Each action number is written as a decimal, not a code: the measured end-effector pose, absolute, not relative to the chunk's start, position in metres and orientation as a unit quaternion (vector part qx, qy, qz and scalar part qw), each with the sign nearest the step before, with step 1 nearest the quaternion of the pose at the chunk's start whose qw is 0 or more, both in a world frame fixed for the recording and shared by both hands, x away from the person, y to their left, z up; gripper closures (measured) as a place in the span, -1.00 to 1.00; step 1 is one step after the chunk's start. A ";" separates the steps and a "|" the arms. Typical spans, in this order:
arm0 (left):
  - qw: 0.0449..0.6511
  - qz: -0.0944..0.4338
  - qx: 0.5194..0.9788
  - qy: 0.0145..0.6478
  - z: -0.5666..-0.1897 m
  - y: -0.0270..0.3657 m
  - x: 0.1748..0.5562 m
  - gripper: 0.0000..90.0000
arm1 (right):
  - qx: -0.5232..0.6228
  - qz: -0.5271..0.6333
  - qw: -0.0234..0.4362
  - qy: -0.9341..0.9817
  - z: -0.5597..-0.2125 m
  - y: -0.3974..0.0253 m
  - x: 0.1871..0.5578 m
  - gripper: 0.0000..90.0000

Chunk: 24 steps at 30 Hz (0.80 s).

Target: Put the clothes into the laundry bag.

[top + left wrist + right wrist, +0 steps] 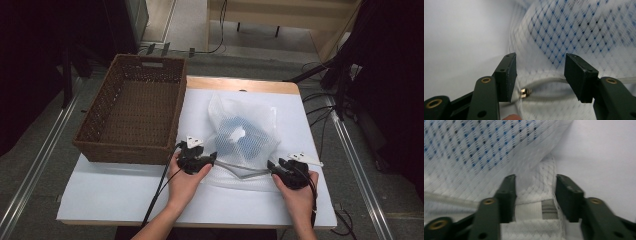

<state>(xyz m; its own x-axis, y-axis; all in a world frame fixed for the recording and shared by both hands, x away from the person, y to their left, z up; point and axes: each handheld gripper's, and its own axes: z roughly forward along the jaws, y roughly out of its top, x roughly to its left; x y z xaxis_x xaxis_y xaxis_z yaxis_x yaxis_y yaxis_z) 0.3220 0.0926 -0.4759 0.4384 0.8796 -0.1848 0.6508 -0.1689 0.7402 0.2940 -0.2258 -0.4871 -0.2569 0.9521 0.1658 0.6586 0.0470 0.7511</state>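
White mesh laundry bag (243, 135) with blue contents lies just right of the wicker basket (134, 107). Left gripper (200, 161) at the bag's near-left corner, jaws apart around the zipper pull (525, 92). Right gripper (280, 169) at its near-right corner, jaws apart astride the zipper end (548, 212).

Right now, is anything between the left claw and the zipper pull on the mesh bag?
Nothing visible. In the left gripper view the left claw stands open, and the metal zipper pull lies on the white mesh bag just ahead of its left jaw, with bare mesh and zipper tape between.
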 end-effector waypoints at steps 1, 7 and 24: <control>0.386 0.152 0.758 0.504 -0.475 0.093 0.319 0.09 | 0.570 0.366 0.208 0.706 -0.487 -0.224 0.291 0.49; 0.396 0.111 0.779 0.473 -0.476 0.102 0.311 0.91 | 0.570 0.364 0.204 0.707 -0.486 -0.233 0.288 0.99; 0.439 0.142 0.785 0.414 -0.470 0.127 0.284 0.41 | 0.558 0.412 0.223 0.685 -0.485 -0.250 0.277 0.54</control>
